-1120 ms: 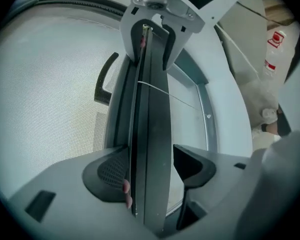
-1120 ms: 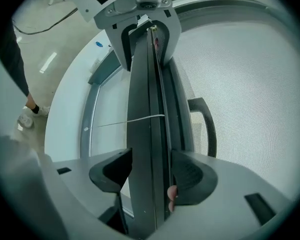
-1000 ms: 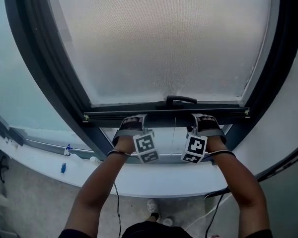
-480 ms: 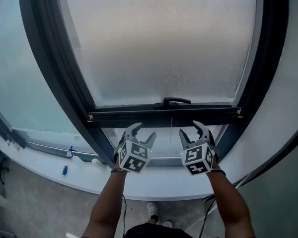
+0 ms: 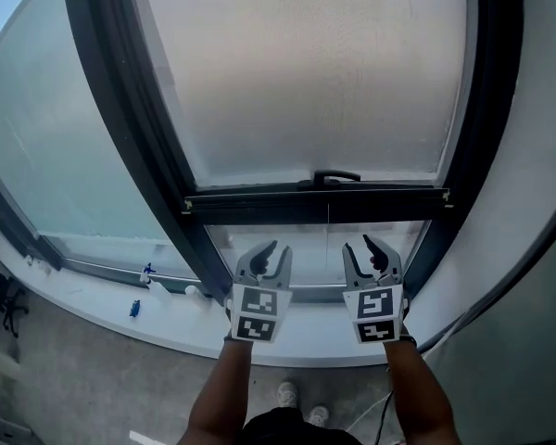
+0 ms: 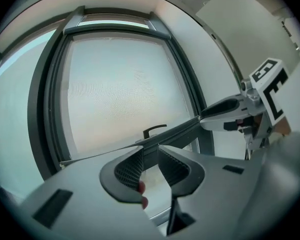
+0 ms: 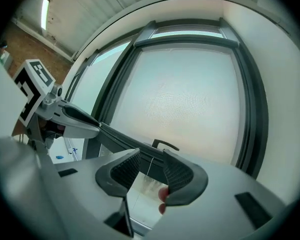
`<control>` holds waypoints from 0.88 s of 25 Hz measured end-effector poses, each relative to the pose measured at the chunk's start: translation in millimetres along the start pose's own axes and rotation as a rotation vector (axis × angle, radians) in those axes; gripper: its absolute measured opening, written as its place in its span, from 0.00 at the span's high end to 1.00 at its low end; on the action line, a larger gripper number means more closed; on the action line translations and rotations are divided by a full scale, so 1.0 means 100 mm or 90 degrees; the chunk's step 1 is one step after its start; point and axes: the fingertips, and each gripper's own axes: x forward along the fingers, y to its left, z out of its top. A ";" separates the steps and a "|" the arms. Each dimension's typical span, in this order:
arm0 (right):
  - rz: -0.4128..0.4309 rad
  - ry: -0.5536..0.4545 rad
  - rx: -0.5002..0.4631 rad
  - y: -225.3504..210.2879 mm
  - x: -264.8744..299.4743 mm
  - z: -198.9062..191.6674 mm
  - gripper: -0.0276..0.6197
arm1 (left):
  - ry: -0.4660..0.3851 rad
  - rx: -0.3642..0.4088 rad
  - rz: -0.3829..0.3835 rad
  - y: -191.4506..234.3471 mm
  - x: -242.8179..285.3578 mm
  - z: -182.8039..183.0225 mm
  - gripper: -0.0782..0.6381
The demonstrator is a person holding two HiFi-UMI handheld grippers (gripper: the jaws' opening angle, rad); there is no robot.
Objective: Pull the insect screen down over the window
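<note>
Two tongs hang free below the insect screen (image 5: 306, 82), whose mesh already covers most of the window. Its dark bottom bar (image 5: 259, 207) sits low in the frame, and a strip of bare glass (image 5: 306, 239) shows between the bar and the sill (image 5: 167, 318). The mesh looks light, soft and easily puckered, so it is a poor place to grip. The bar looks rigid and probably runs in the side tracks, so it would likely handle best pressed evenly at two points either side of the small handle (image 5: 336, 177), or by that handle, to keep it from skewing. The left tongs (image 5: 273, 253) and the right tongs (image 5: 360, 248) are both partly spread with nothing between the jaws, which have just been closing. A second ago both were up against the bar with the hands rolled over. Now they are drawn back beneath it and turned upright, with the marker cubes facing the head camera. The bar seems to sit at much the same height.
</note>
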 end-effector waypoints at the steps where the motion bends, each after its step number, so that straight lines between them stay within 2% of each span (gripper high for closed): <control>1: -0.004 0.001 0.010 0.00 -0.05 0.00 0.73 | -0.003 -0.006 0.003 -0.01 -0.05 0.00 0.77; 4: -0.022 -0.002 0.043 -0.02 -0.20 -0.02 0.77 | -0.012 -0.015 0.015 -0.02 -0.19 0.01 0.81; 9: -0.065 -0.024 0.066 -0.02 -0.42 -0.01 0.95 | -0.013 -0.036 0.009 -0.06 -0.32 -0.06 0.89; 13: -0.067 -0.024 0.076 0.09 -0.57 0.00 0.95 | -0.016 -0.059 0.000 -0.10 -0.47 -0.15 0.89; 22: -0.069 0.007 0.104 0.59 -1.07 -0.05 0.95 | -0.026 -0.105 0.018 -0.11 -1.14 -0.37 0.89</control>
